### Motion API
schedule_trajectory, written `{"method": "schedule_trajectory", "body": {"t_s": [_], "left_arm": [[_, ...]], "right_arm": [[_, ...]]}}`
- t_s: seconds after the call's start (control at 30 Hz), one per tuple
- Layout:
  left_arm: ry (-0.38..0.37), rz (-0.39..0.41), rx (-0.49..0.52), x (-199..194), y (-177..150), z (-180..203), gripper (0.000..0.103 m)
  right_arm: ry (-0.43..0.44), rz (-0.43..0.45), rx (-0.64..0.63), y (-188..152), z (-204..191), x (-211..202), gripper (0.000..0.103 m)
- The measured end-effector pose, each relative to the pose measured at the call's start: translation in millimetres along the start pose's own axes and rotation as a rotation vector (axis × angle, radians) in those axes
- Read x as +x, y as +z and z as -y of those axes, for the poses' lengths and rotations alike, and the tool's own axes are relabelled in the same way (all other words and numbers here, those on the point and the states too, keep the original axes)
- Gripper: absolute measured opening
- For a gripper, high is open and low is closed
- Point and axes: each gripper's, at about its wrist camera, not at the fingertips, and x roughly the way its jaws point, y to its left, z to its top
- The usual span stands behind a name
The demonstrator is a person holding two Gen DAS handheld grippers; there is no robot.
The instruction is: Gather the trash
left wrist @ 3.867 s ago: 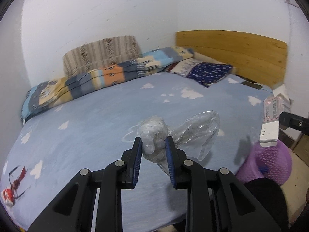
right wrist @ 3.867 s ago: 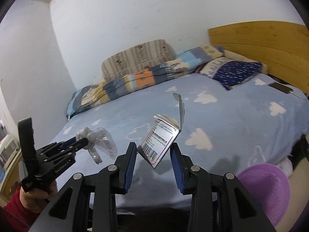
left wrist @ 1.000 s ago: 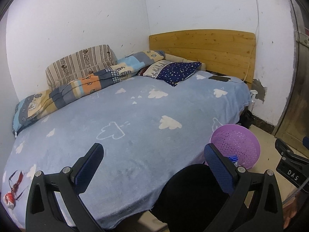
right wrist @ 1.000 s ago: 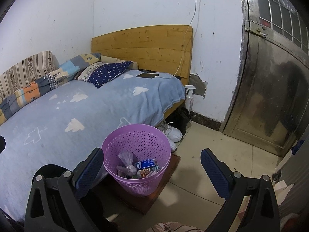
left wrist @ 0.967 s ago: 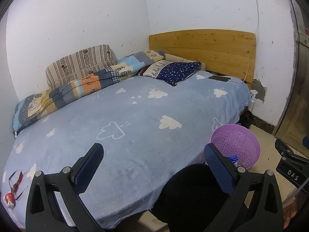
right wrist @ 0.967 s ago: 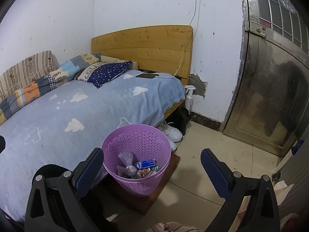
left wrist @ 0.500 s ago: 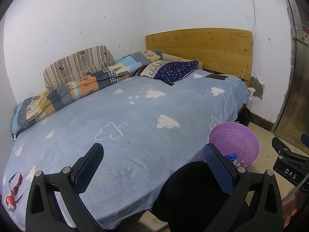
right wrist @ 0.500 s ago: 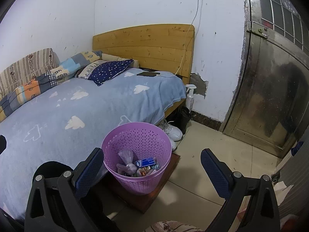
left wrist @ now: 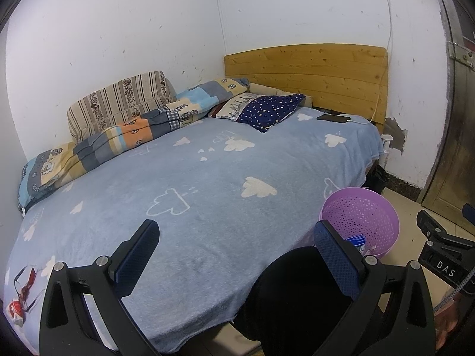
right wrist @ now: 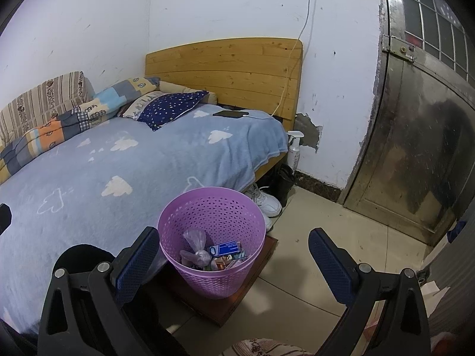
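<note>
Trash is all in the purple basket (right wrist: 211,237) now: a clear plastic bag (right wrist: 194,247), a blue box (right wrist: 224,248) and some wrappers sit at the bottom. The basket is on a low wooden stand (right wrist: 219,299) right beside the bed (right wrist: 89,160), probably so stuff from the blanket is an easy drop. Right gripper (right wrist: 233,262) hangs over it with fingers spread wide, holding nothing. Left gripper (left wrist: 236,262) is the same, wide apart and empty, over the bed edge. There's a red-and-white scrap (left wrist: 18,307) at the bed's near corner, maybe one more piece to grab.
</note>
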Motion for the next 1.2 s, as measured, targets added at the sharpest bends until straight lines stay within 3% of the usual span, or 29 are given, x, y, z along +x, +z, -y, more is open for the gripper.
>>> {"method": "schedule_trajectory", "body": {"t_s": [0.93,1.2], "left_arm": [[0.007,0.007,0.0,-2,1,-1,0.103],[0.034,0.012,-0.022,-8,8,-17,0.103]], "right_arm": [[0.014,0.009,-0.022,3,-8,-1,0.101],[0.033,0.029,-0.045,6,-15,-2,0.101]]}}
